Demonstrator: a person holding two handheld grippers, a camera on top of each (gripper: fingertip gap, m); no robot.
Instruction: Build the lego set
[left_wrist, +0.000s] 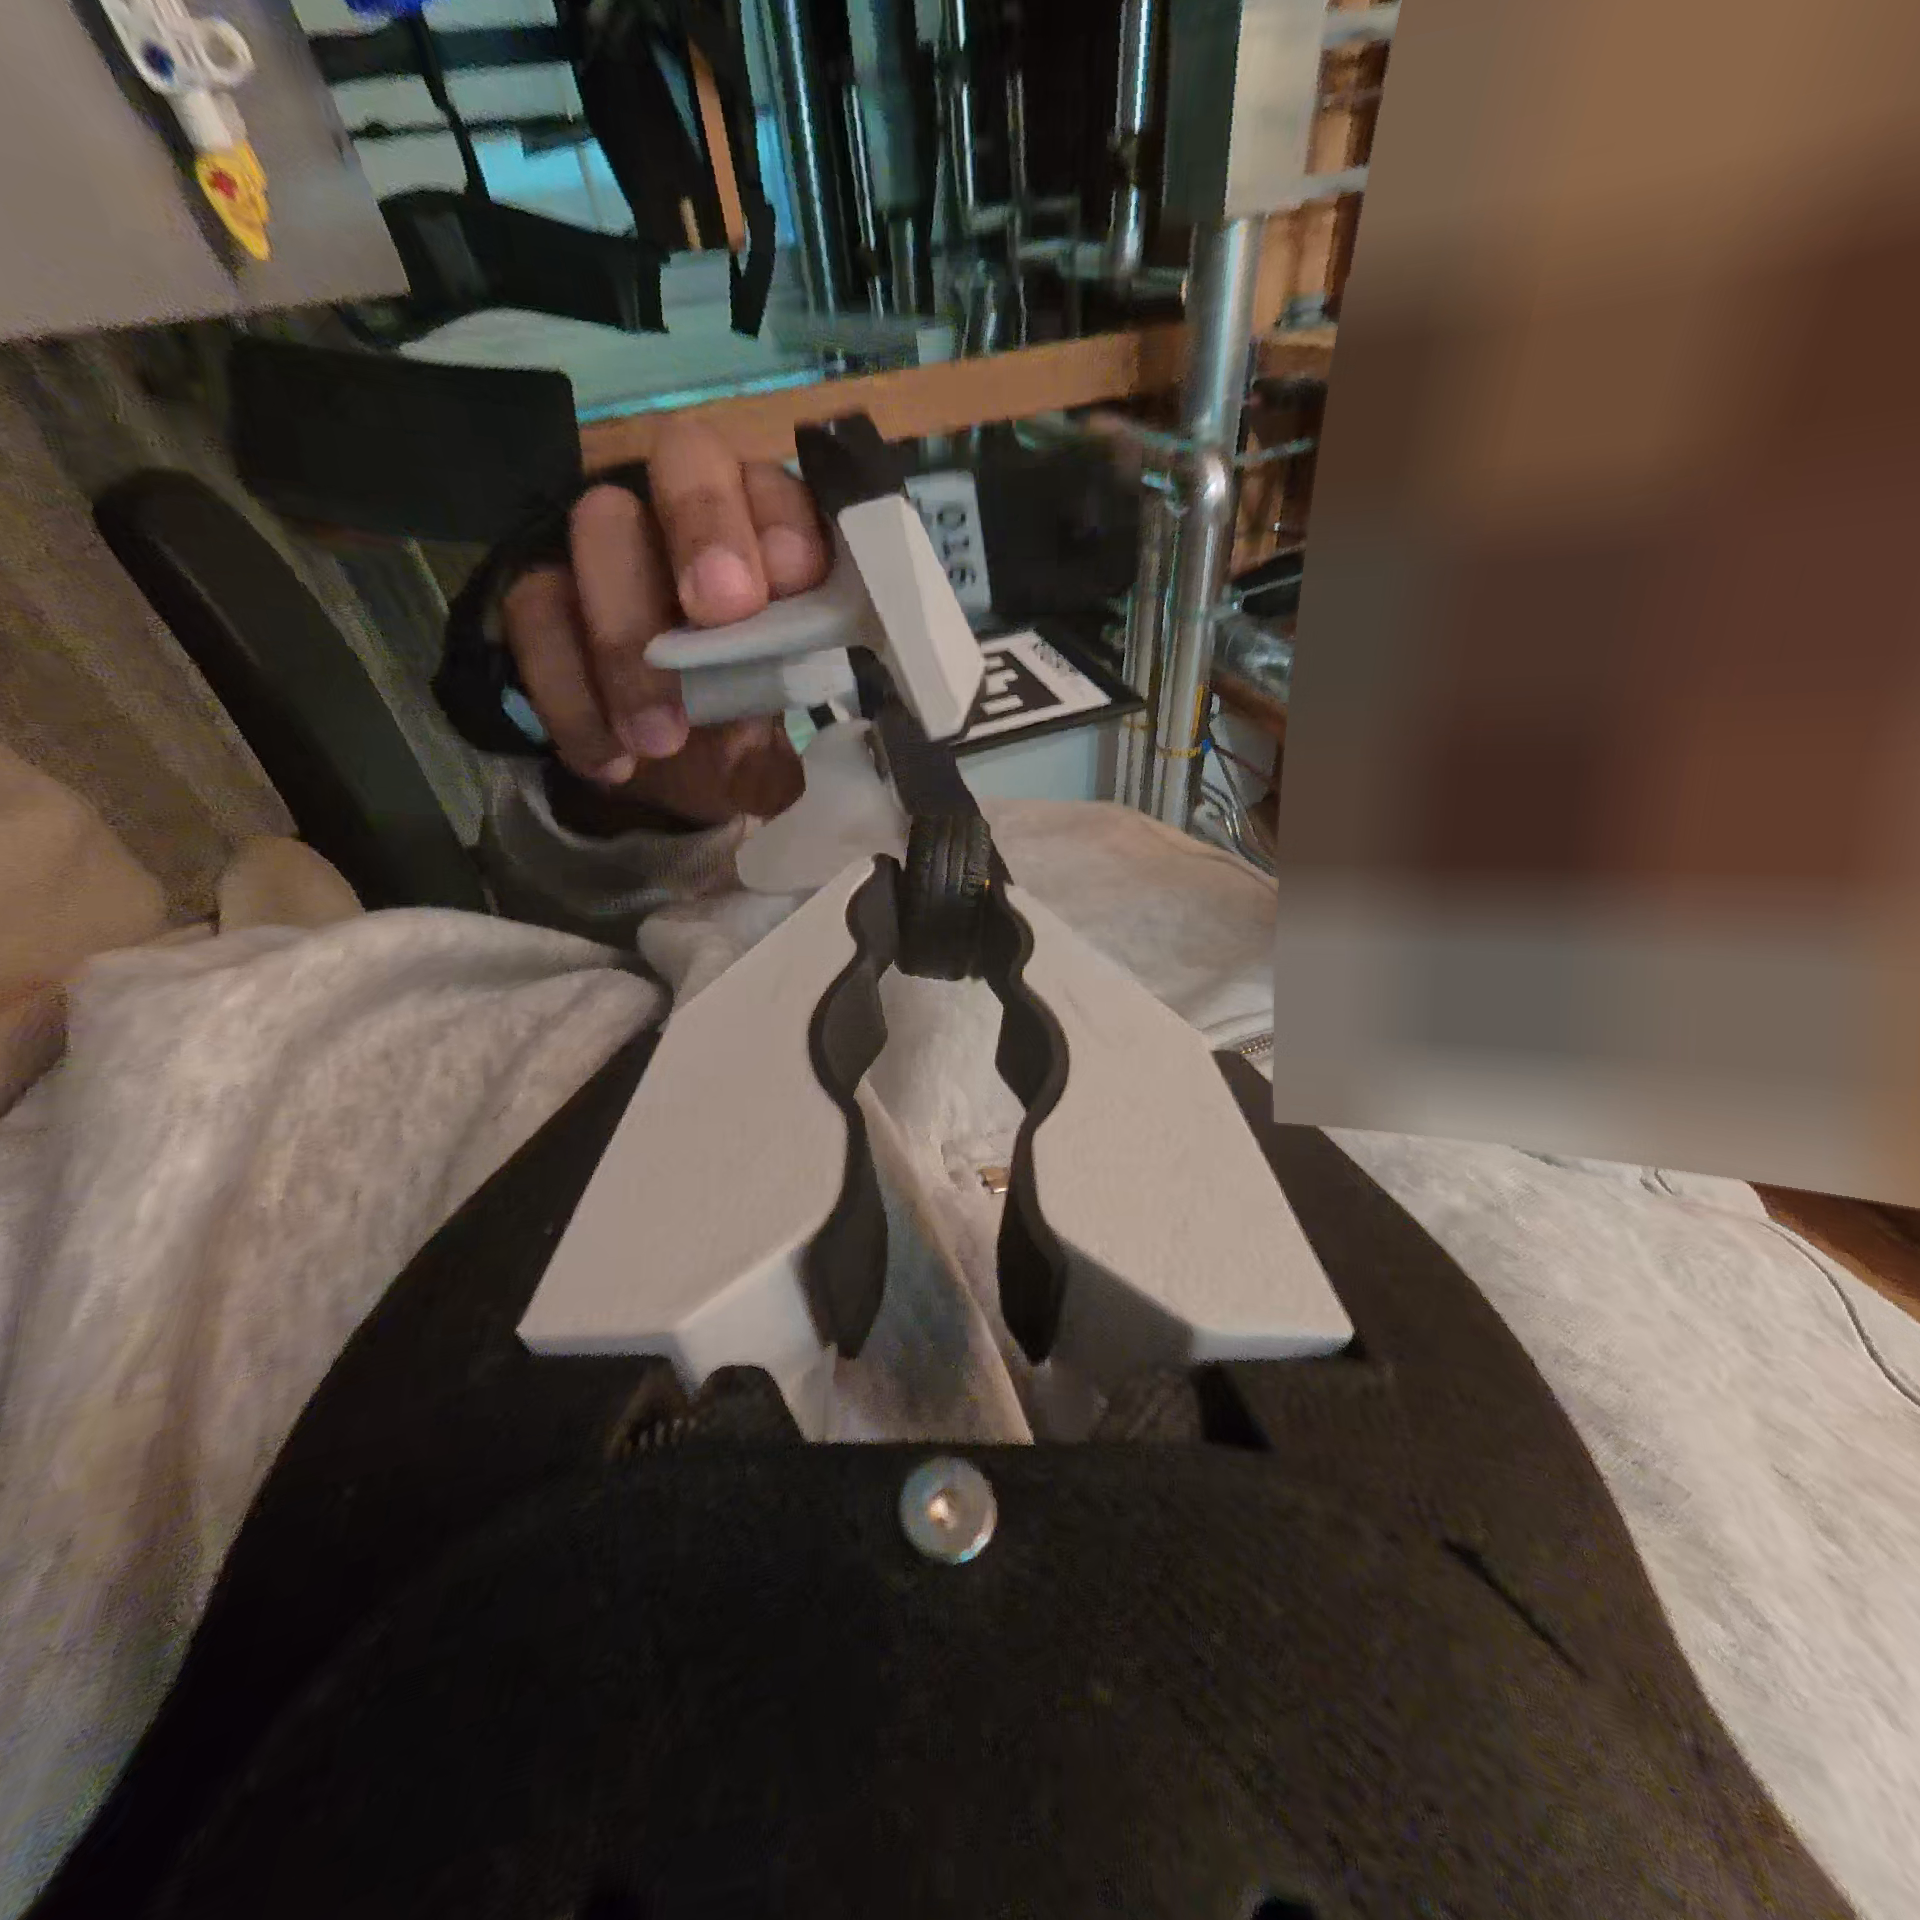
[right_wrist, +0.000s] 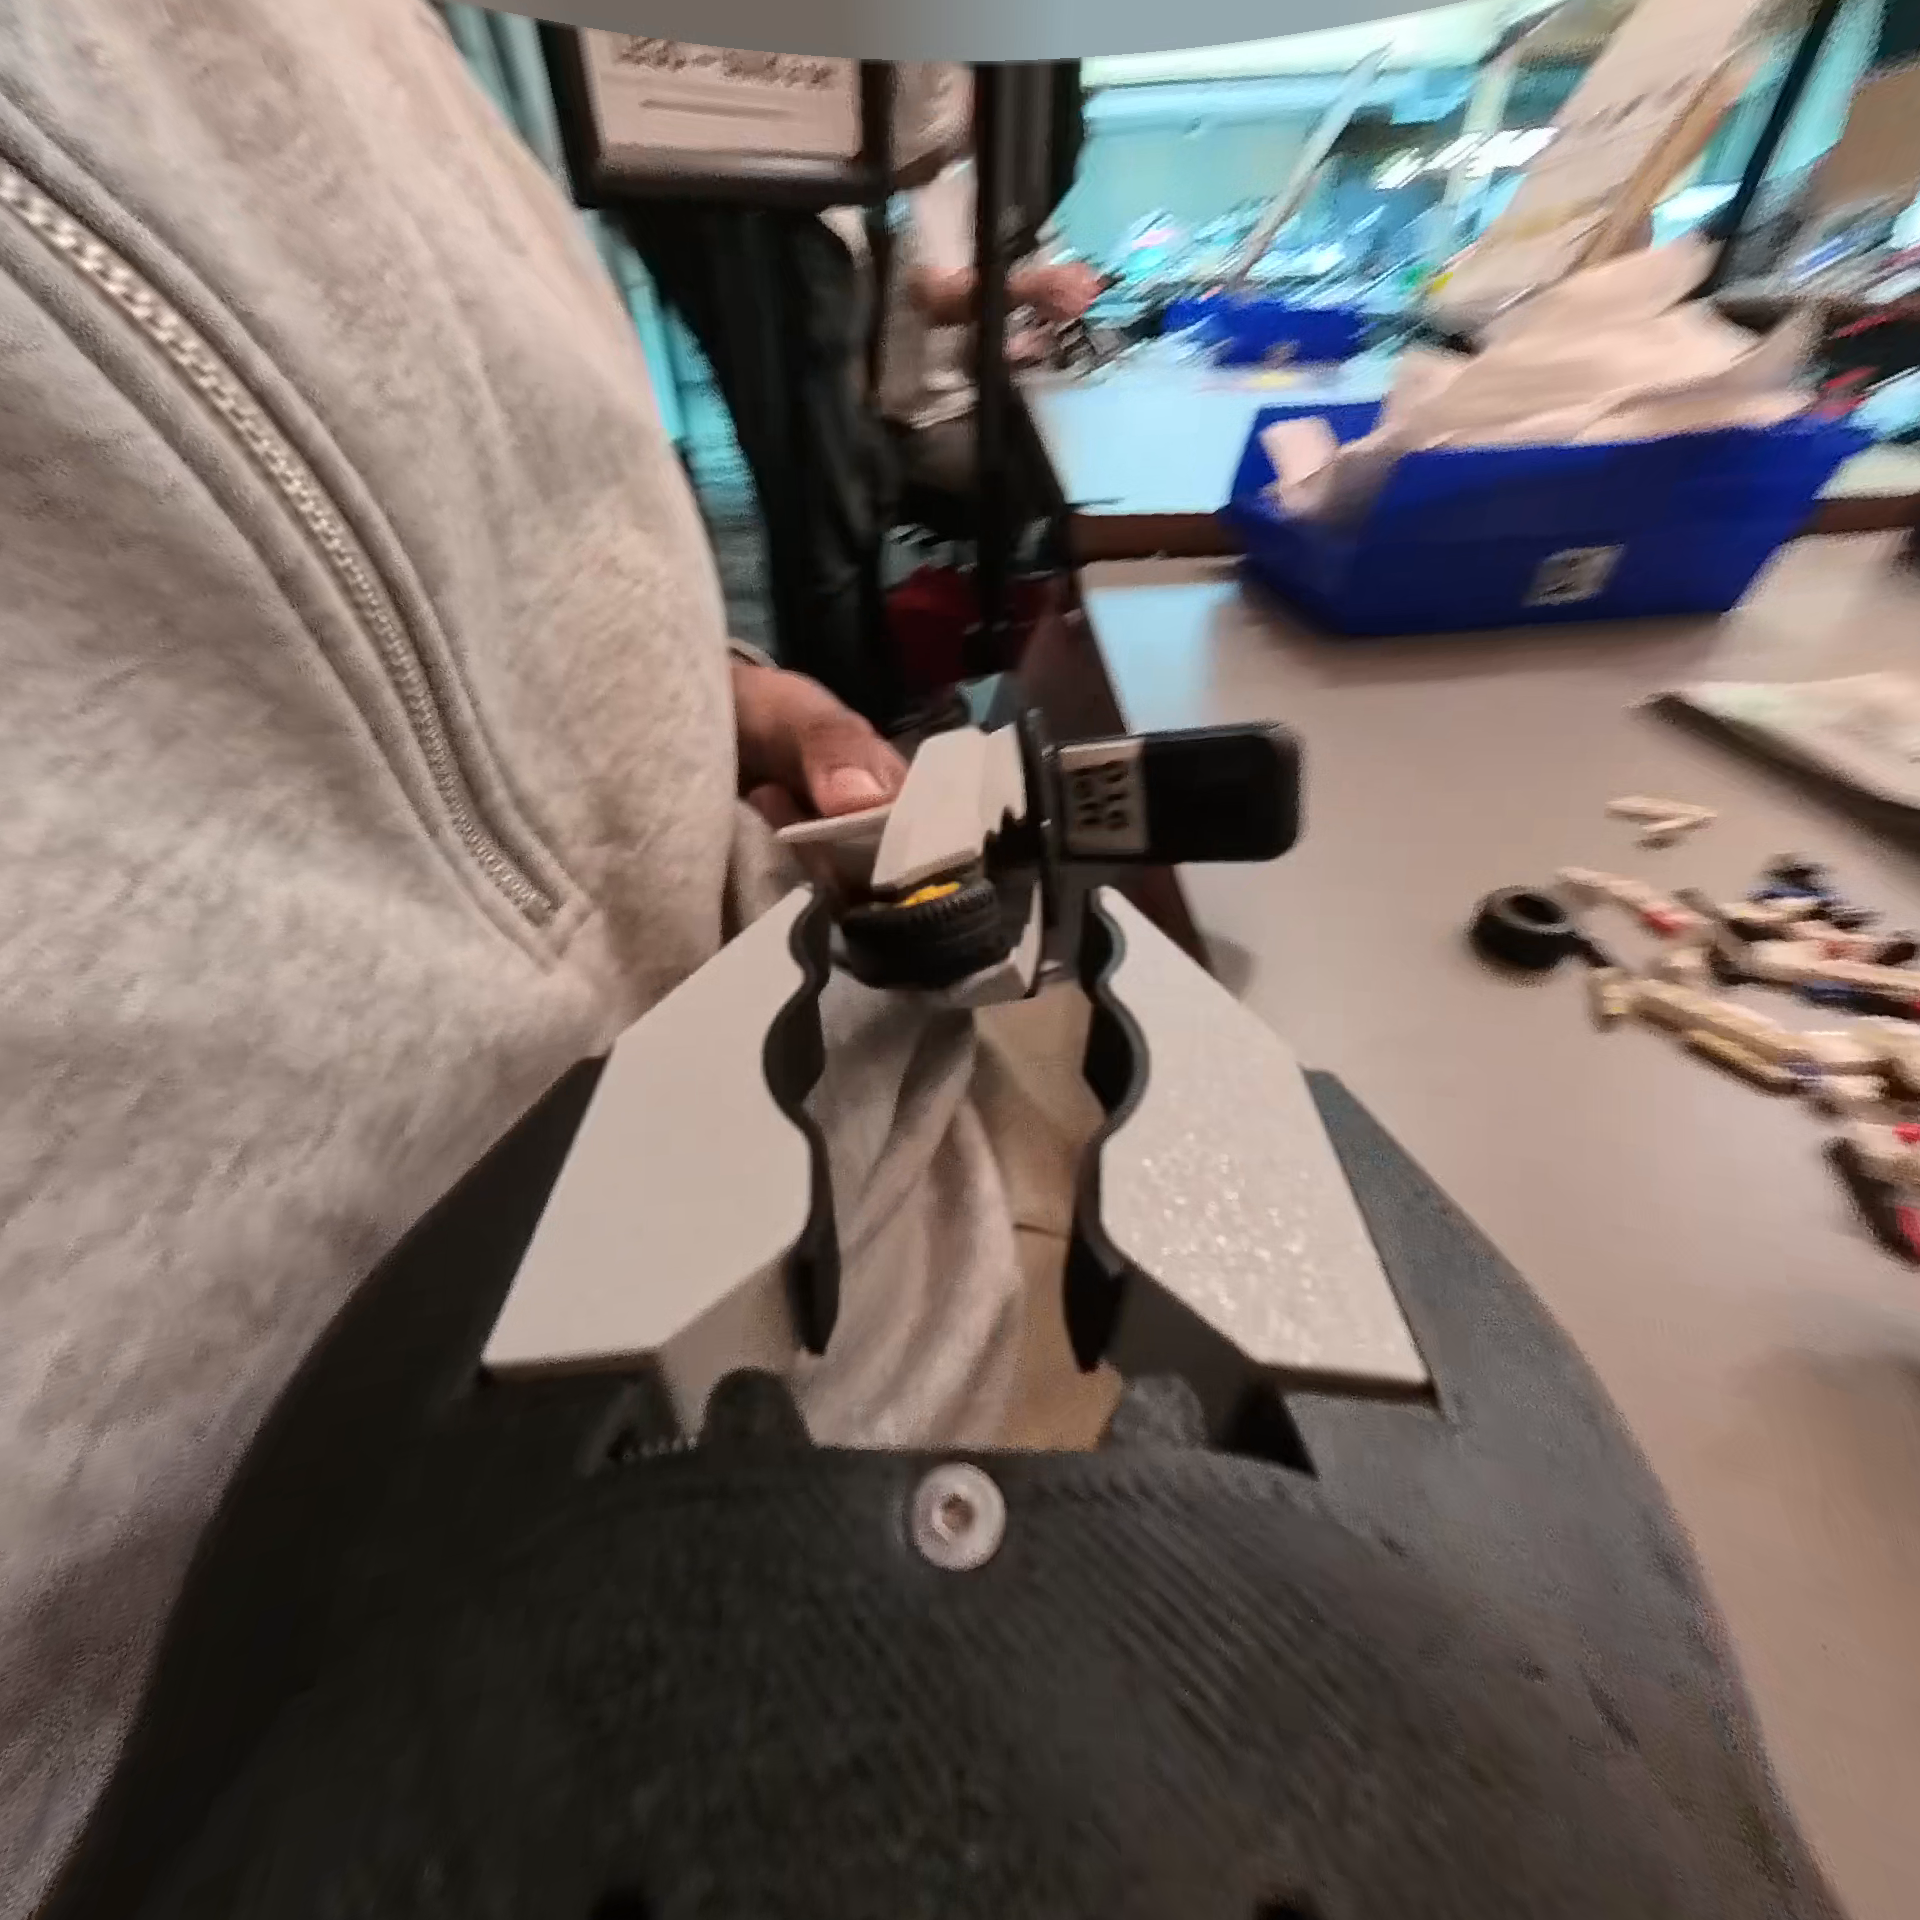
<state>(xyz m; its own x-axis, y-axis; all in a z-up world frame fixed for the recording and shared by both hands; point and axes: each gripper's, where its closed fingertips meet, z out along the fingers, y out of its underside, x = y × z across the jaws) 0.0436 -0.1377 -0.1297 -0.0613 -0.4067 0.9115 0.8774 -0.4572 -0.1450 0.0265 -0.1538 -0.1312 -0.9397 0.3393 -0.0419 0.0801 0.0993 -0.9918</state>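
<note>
My left gripper (left_wrist: 945, 899) is shut on a small black tyre (left_wrist: 940, 925) and holds it in the air in front of a person's grey hoodie (left_wrist: 312, 1091). In the right wrist view the tyre (right_wrist: 925, 945) shows a yellow hub, pinched between the left gripper's white fingers (right_wrist: 935, 810). My right gripper (right_wrist: 951, 920) is open, its jaws standing either side of the tyre and the left fingertips. In the left wrist view the right gripper (left_wrist: 925, 769) comes down from above onto the tyre, held by a hand (left_wrist: 665, 623).
Loose Lego pieces (right_wrist: 1766, 987) and a second black tyre (right_wrist: 1522, 930) lie on the grey table (right_wrist: 1403, 779) to the right. A blue bin (right_wrist: 1507, 530) stands farther back. A white Lego assembly with a yellow part (left_wrist: 208, 114) lies at upper left. Less than 4 cm separates the two grippers' tips.
</note>
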